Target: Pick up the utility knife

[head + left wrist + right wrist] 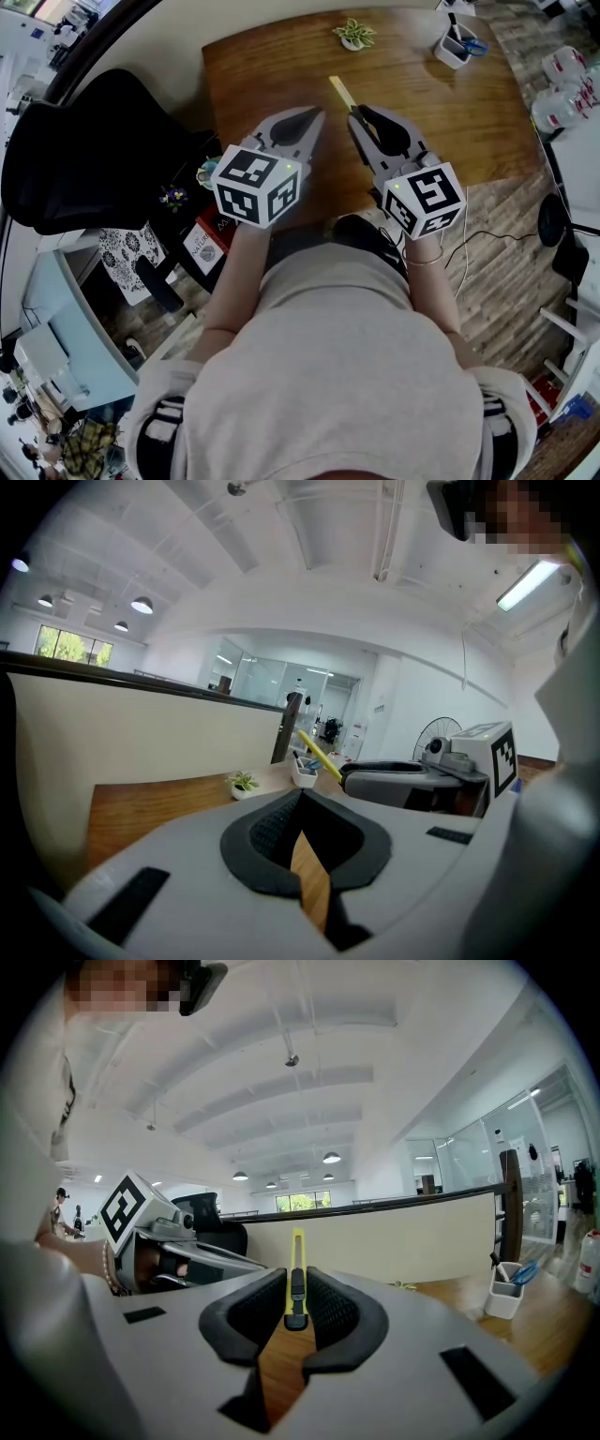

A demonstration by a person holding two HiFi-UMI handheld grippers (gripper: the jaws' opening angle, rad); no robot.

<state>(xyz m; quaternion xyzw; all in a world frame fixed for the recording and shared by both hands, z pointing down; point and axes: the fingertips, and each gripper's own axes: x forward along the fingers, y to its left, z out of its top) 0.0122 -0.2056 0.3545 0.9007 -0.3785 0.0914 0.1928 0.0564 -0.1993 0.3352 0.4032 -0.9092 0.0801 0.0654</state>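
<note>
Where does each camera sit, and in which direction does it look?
Head view: on the person's head, facing steeply down at the table; shows torso, forearms, left gripper, right gripper.
Left gripper view: on the left gripper, facing along its shut, empty jaws across the table; shows the right gripper.
Right gripper view: on the right gripper, facing along jaws shut on the utility knife; shows the left gripper.
Shared by all three: the utility knife, the pen holder.

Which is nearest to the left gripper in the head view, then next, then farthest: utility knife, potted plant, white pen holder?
1. Utility knife, just right of the left gripper, held by the right gripper.
2. Potted plant, at the table far edge.
3. White pen holder, far right corner.
</note>
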